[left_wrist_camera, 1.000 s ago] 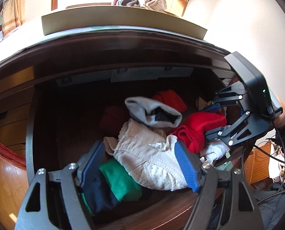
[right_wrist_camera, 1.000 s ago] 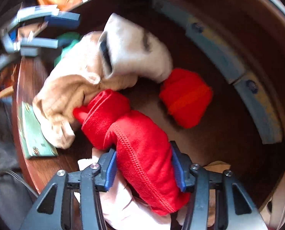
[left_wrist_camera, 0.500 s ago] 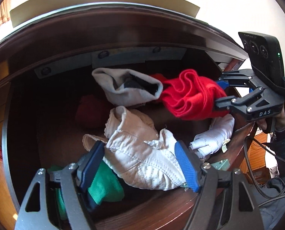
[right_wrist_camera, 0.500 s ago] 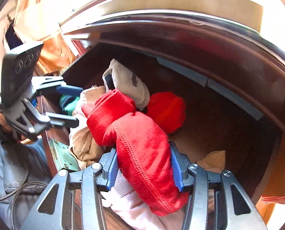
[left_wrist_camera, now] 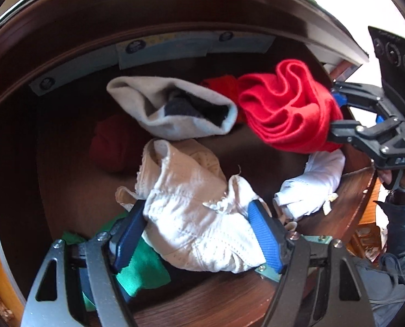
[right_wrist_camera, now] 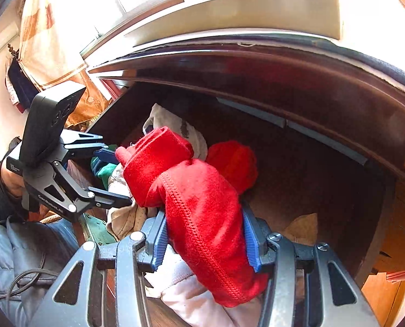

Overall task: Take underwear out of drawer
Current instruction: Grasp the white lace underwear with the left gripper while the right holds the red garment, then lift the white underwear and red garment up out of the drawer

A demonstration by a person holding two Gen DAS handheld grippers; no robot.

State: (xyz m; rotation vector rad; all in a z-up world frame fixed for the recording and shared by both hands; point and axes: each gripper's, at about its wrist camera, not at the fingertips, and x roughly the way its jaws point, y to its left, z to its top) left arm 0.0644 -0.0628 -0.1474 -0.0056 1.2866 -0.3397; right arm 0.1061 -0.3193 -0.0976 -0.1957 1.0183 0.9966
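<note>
The open dark wooden drawer (left_wrist_camera: 66,185) holds several pieces of underwear. My left gripper (left_wrist_camera: 199,234) is shut on a cream-white pair (left_wrist_camera: 191,204) near the drawer's front edge. My right gripper (right_wrist_camera: 205,234) is shut on a bright red pair (right_wrist_camera: 202,204) and holds it lifted above the drawer's right side; it also shows in the left wrist view (left_wrist_camera: 289,109). The left gripper shows at the left of the right wrist view (right_wrist_camera: 112,174). A grey-white pair (left_wrist_camera: 172,111), a dark red pair (left_wrist_camera: 112,141), a green pair (left_wrist_camera: 139,269) and a white pair (left_wrist_camera: 311,185) lie in the drawer.
The dresser top (right_wrist_camera: 229,43) overhangs the drawer, with a flat beige board (right_wrist_camera: 243,11) and clothes on it. Another red piece (right_wrist_camera: 235,160) lies deeper in the drawer. A teal metal plate (left_wrist_camera: 311,238) sits on the drawer's front edge. Wooden floor lies at the right.
My right gripper has lifted the red pair further up out of the pile. My left gripper has stayed clamped on the cream-white pair and tilted down closer to the drawer.
</note>
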